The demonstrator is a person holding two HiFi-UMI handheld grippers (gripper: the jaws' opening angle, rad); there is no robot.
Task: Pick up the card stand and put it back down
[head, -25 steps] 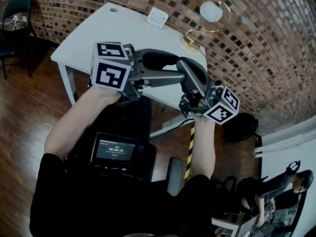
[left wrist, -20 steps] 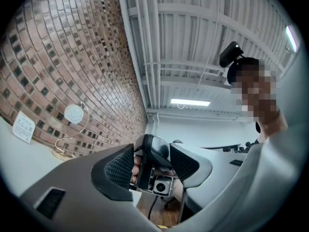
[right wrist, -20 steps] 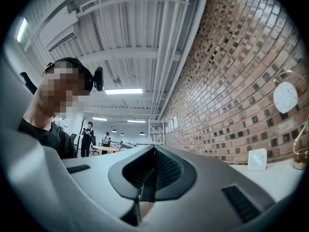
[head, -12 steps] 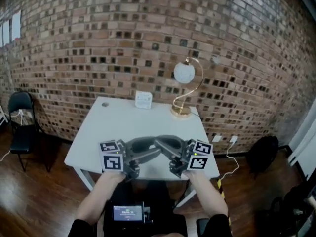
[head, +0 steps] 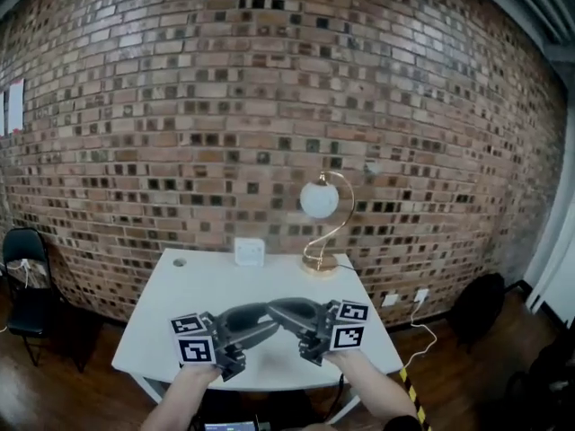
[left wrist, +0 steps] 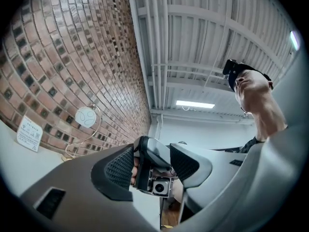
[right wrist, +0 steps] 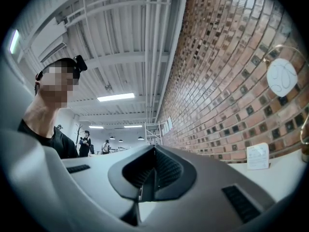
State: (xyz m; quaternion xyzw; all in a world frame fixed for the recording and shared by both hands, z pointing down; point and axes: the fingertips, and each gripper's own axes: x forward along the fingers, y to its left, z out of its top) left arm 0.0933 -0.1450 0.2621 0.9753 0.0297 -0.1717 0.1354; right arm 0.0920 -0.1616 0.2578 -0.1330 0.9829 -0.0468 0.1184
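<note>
1. Card stand (head: 249, 251): a small white upright card at the far edge of the white table (head: 180, 317), centre of the head view, against the brick wall (head: 269, 106); a globe lamp (head: 319, 198) on a curved gold arm stands to its right; nothing touches the stand.
2. The same stand sits at the lower left of the left gripper view (left wrist: 30, 133) and at the right edge of the right gripper view (right wrist: 257, 156); both grippers point up past it rather than at it.
3. Left gripper (head: 256, 317) (left wrist: 150, 164): jaws apart; the nose of the right gripper (head: 289, 311) shows in the gap, and whether a pad touches it I cannot tell.
4. Right gripper, in its own view (right wrist: 153, 170): jaws pressed together, nothing between them.
5. Both are held low in the head view, over the near edge of the table, tips crossing, well apart from the stand.
6. Step in hand, as I judge it: the approach; the pick-up has not begun.
7. Next move probably calls for one gripper to tip down, reach across the table with jaws spread, and close squarely on the thin card; a skewed grip may topple it.
</note>
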